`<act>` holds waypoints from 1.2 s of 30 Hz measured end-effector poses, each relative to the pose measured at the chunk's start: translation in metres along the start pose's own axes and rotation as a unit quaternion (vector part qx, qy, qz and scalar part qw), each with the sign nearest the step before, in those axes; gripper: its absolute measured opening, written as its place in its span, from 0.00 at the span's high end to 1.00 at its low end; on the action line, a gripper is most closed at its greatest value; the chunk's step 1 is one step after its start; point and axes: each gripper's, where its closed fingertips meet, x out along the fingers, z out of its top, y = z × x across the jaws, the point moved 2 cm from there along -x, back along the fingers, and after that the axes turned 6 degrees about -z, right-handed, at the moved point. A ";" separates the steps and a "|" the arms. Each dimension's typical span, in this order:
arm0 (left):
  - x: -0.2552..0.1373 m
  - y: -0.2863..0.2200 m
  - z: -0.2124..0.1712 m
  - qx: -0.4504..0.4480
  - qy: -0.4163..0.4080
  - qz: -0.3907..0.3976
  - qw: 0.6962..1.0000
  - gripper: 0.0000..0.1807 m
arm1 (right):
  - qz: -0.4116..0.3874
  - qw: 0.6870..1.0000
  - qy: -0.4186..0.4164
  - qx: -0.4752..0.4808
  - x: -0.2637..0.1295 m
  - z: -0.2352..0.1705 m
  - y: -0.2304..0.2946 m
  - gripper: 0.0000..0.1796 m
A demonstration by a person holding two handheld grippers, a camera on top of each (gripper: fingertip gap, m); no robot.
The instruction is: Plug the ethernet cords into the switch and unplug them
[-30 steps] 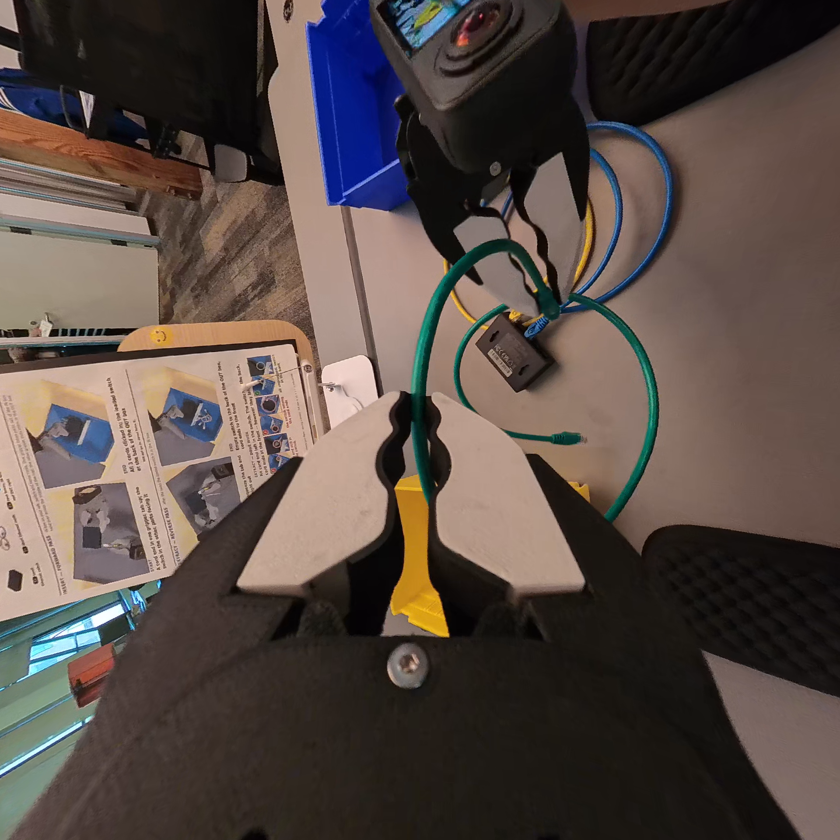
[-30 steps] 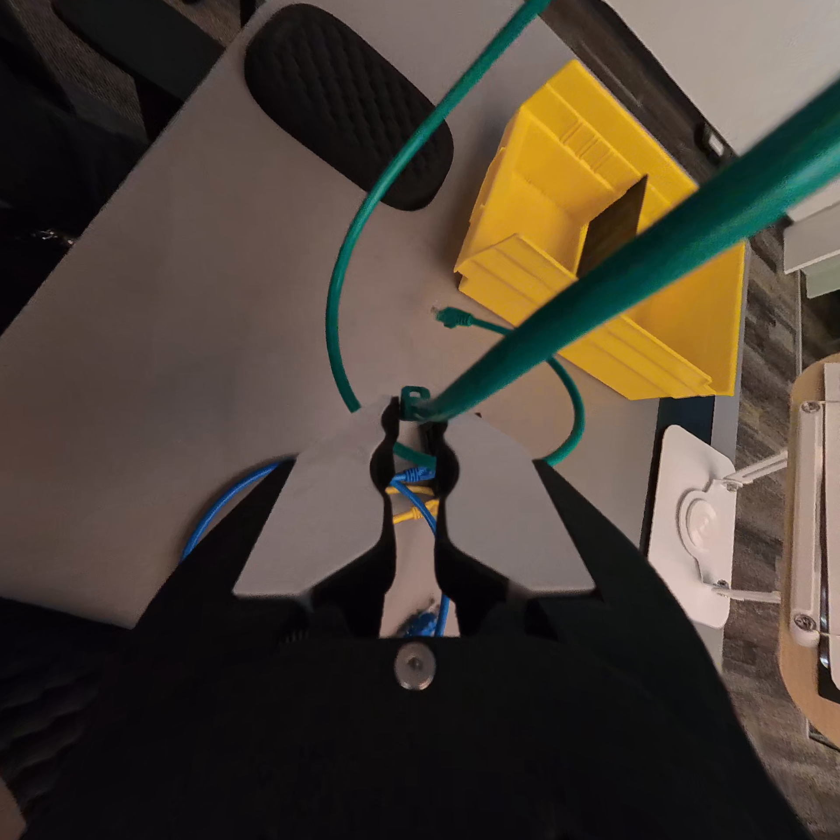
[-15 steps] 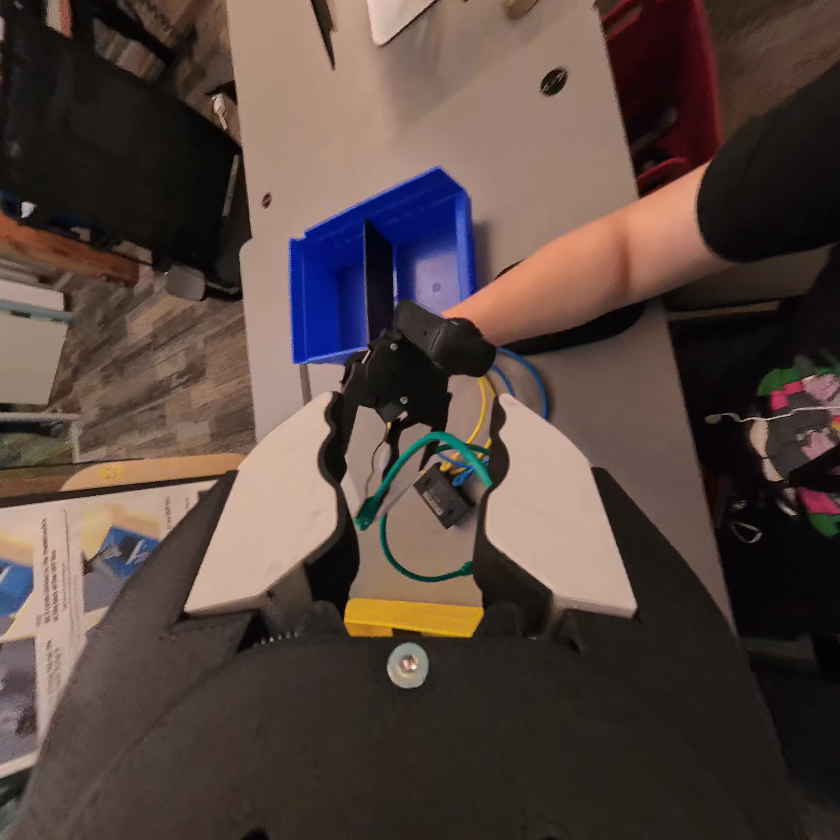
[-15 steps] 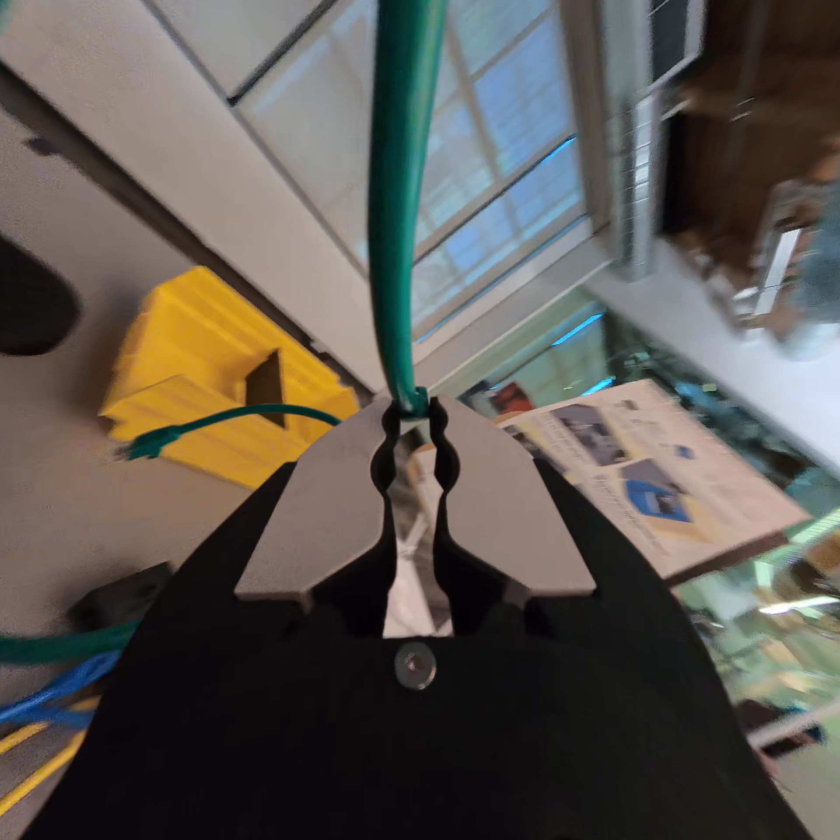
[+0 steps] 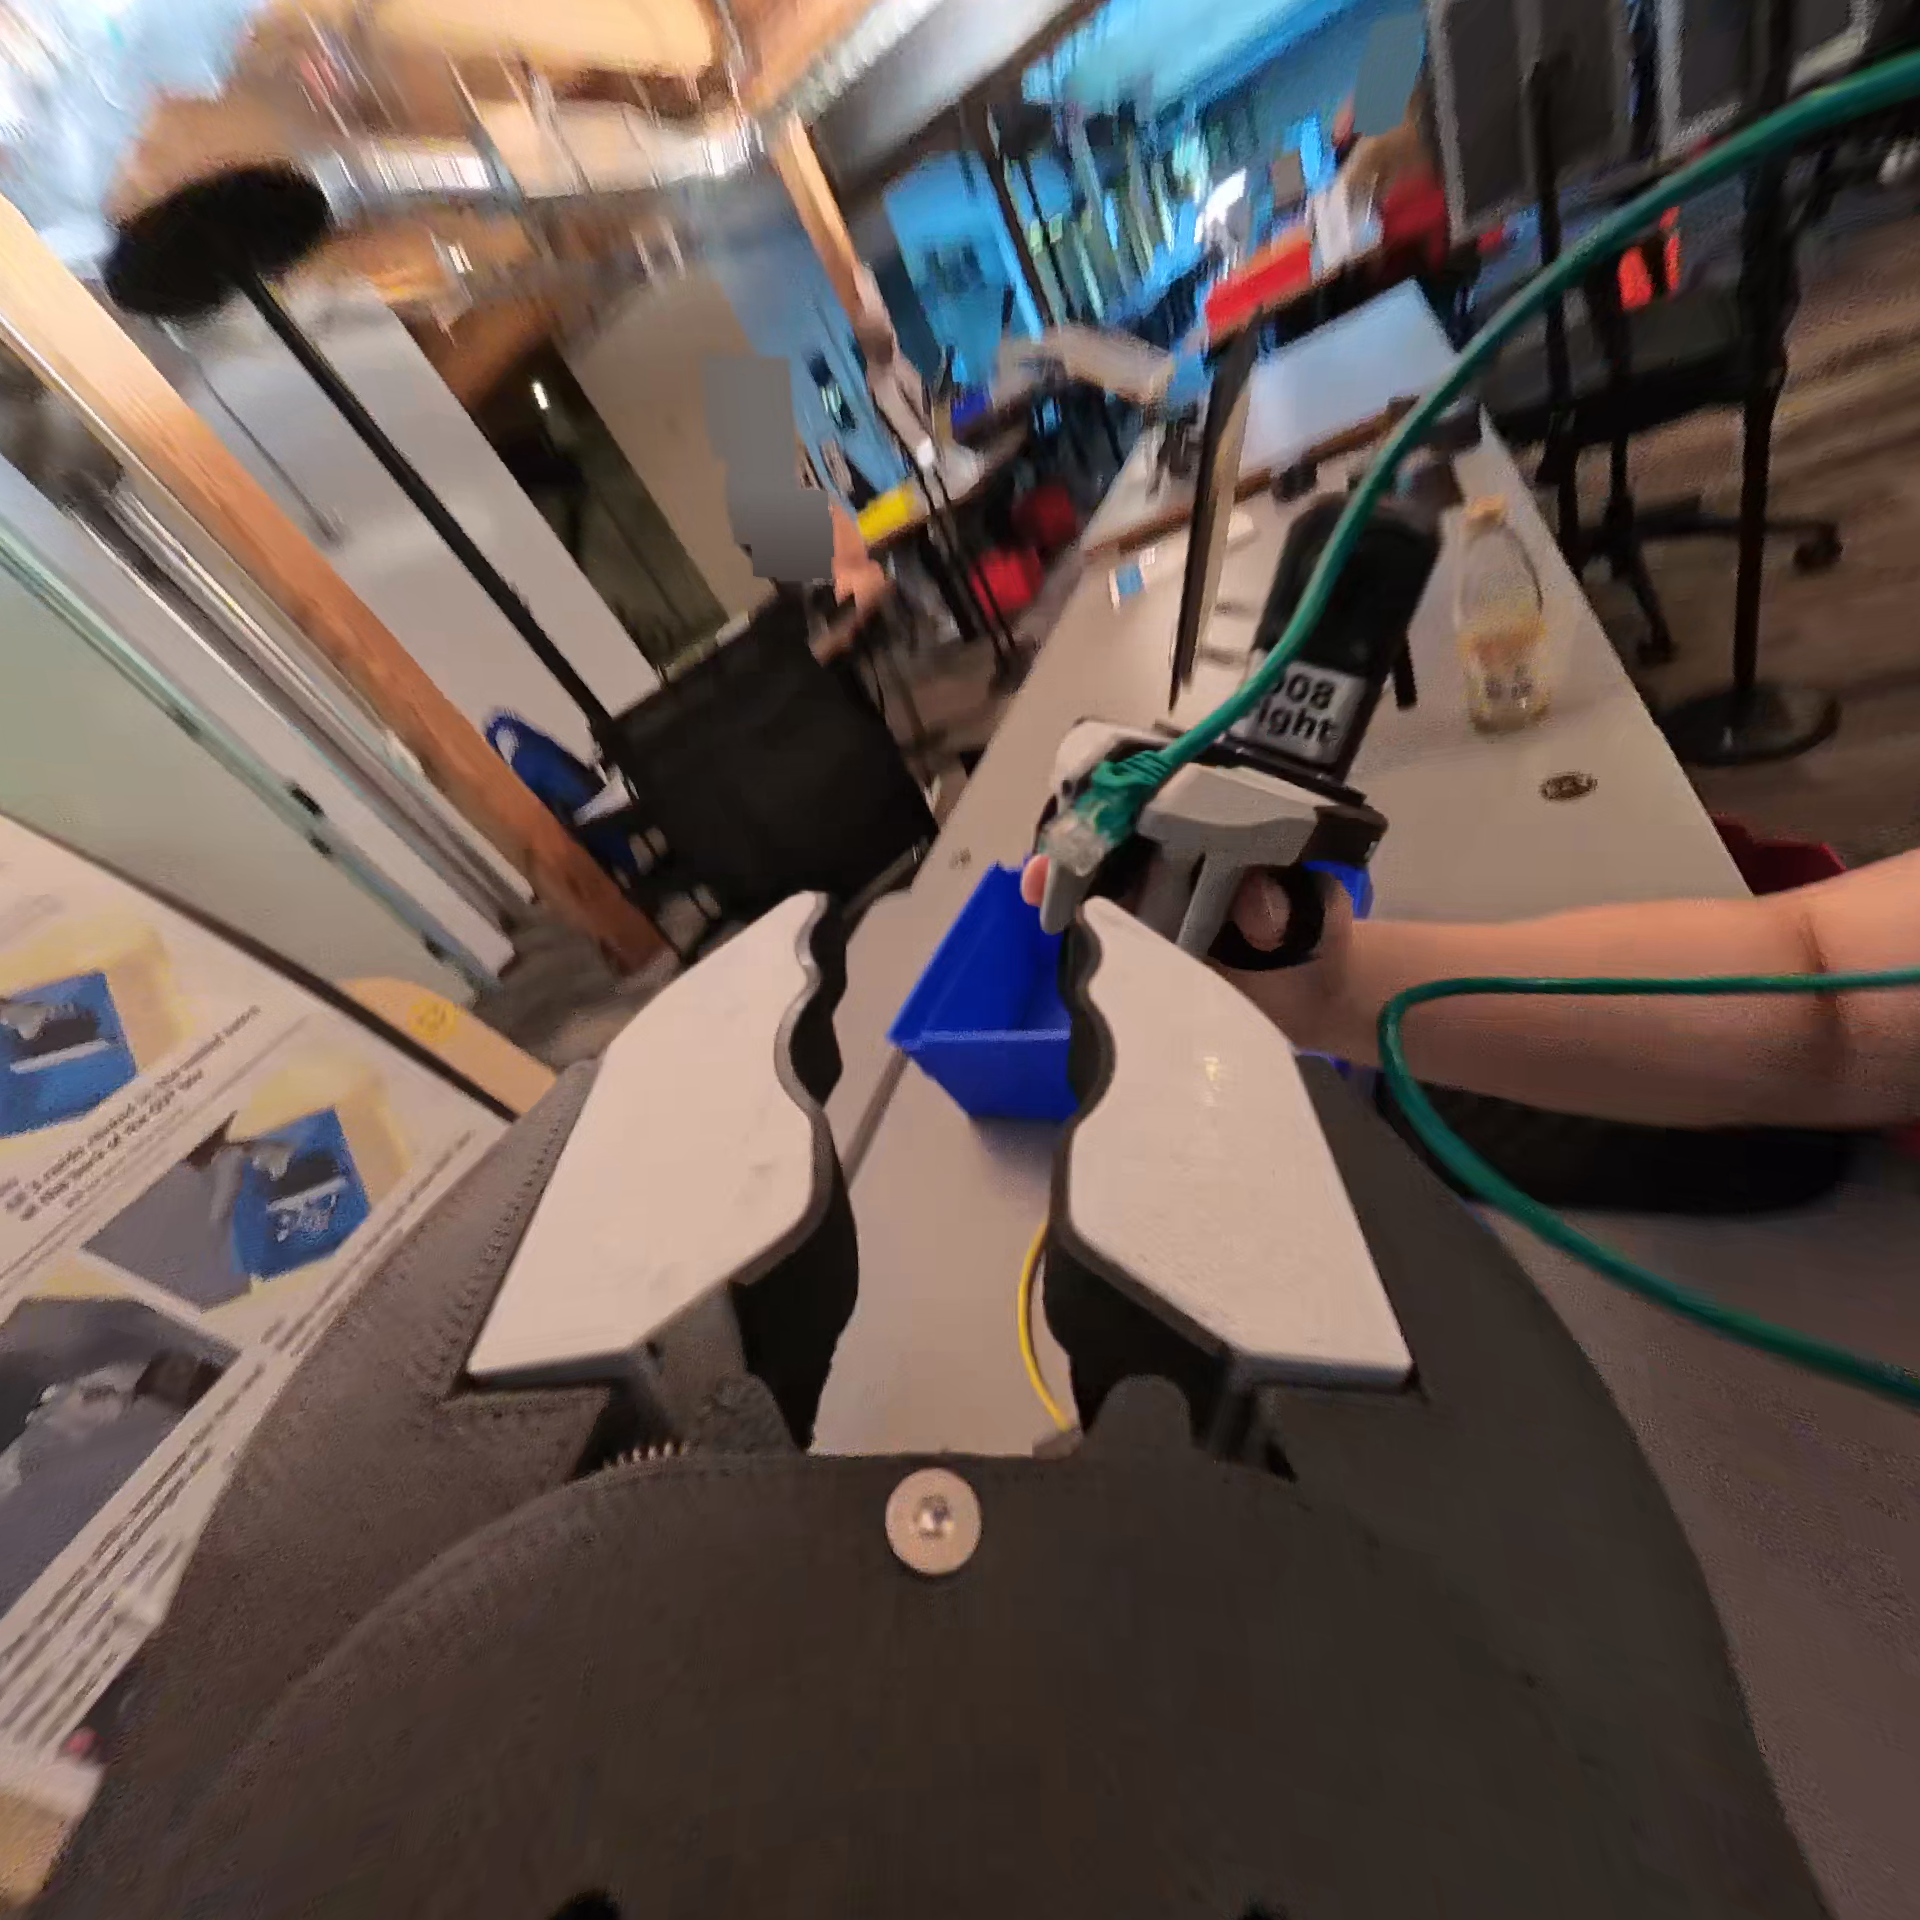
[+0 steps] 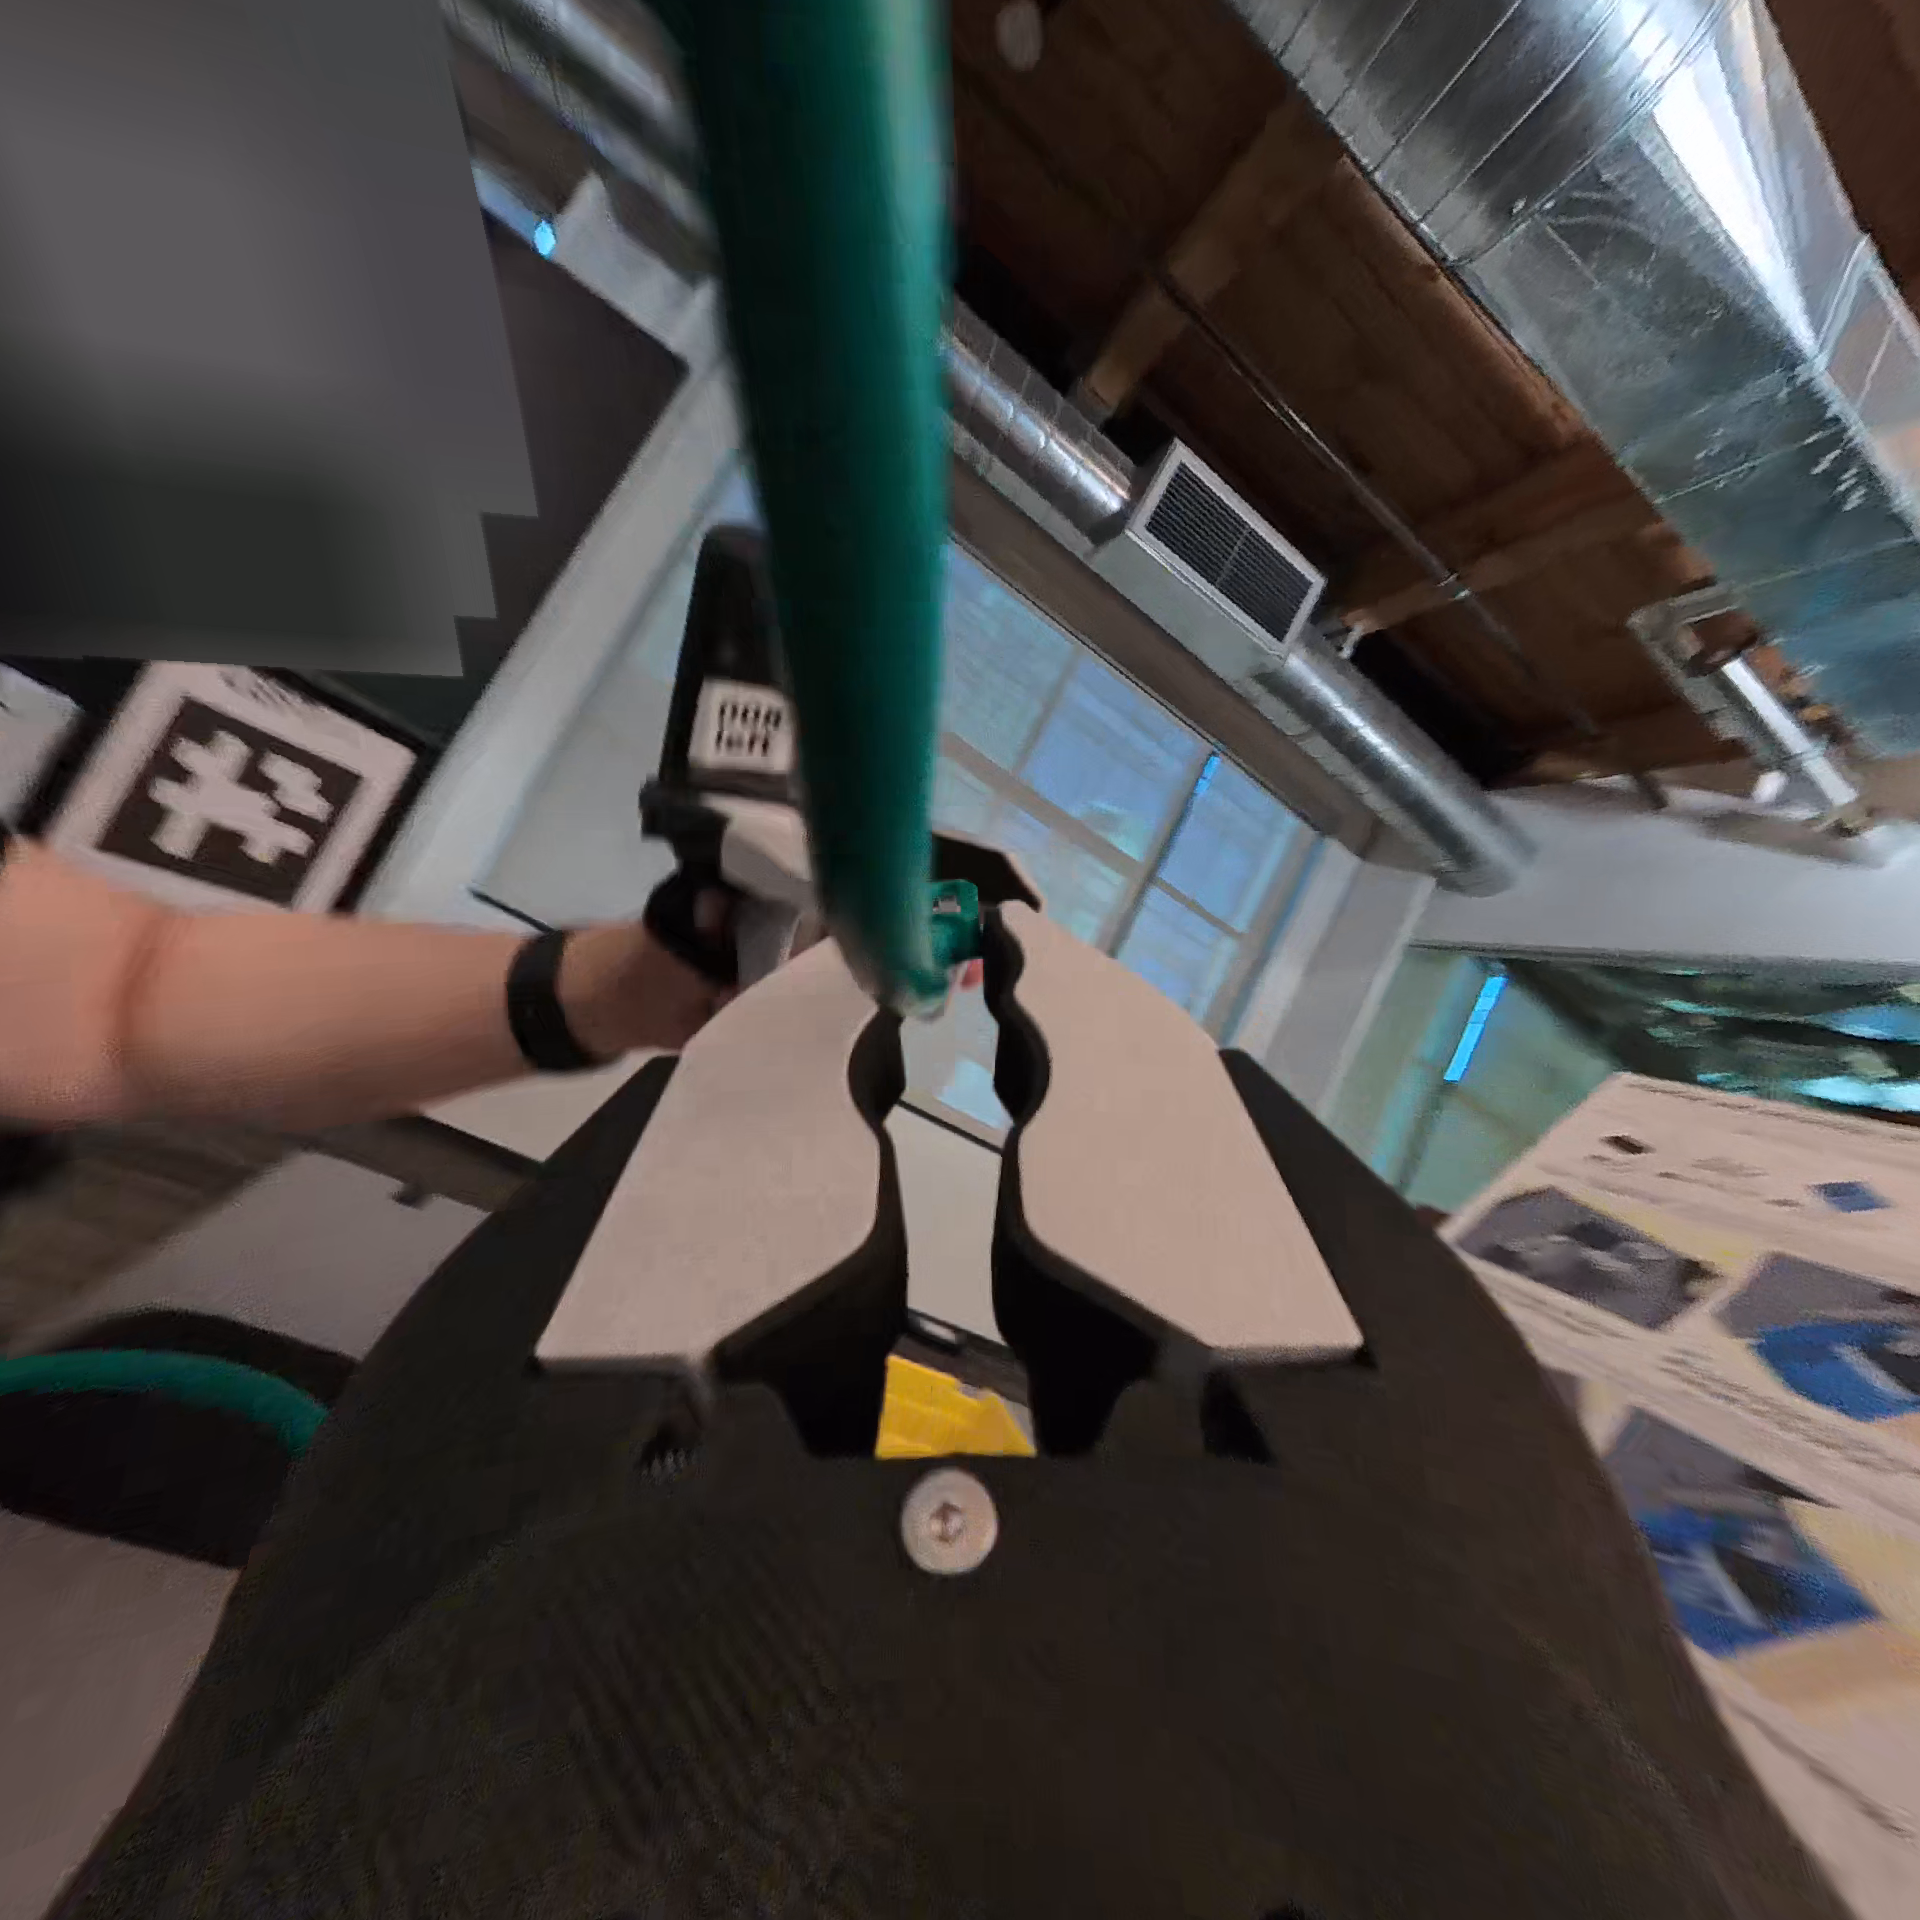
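Left claw (image 5: 945, 935) is spread wide with nothing in it, hovering over the grey surface (image 5: 935, 1299) near a blue plastic bin (image 5: 987, 1039). Over on the right, the other claw (image 6: 940, 977) looks pinched on the thin green ethernet cord (image 5: 1351, 540) just behind its clear plug (image 5: 1075, 831), though blur makes that iffy. Cord's light and floppy; I'd grab the stiff boot, not the latch tab.

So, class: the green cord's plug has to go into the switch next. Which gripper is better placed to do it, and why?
Probably the right gripper: its fingers already pinch the green cord just behind the plug. The left gripper is open and empty. The switch is not in view.
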 end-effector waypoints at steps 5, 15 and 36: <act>0.011 -0.011 -0.006 -0.034 -0.069 -0.017 0.997 0.77 | 0.035 0.995 -0.022 0.088 0.002 0.006 0.003 0.93; 0.022 -0.022 -0.018 -0.056 -0.121 -0.084 0.987 0.91 | 0.068 0.993 0.030 0.096 0.004 -0.016 0.007 0.93; 0.008 -0.005 -0.070 -0.111 -0.085 -0.112 0.984 0.94 | 0.065 0.974 0.217 -0.020 -0.009 -0.061 -0.003 0.90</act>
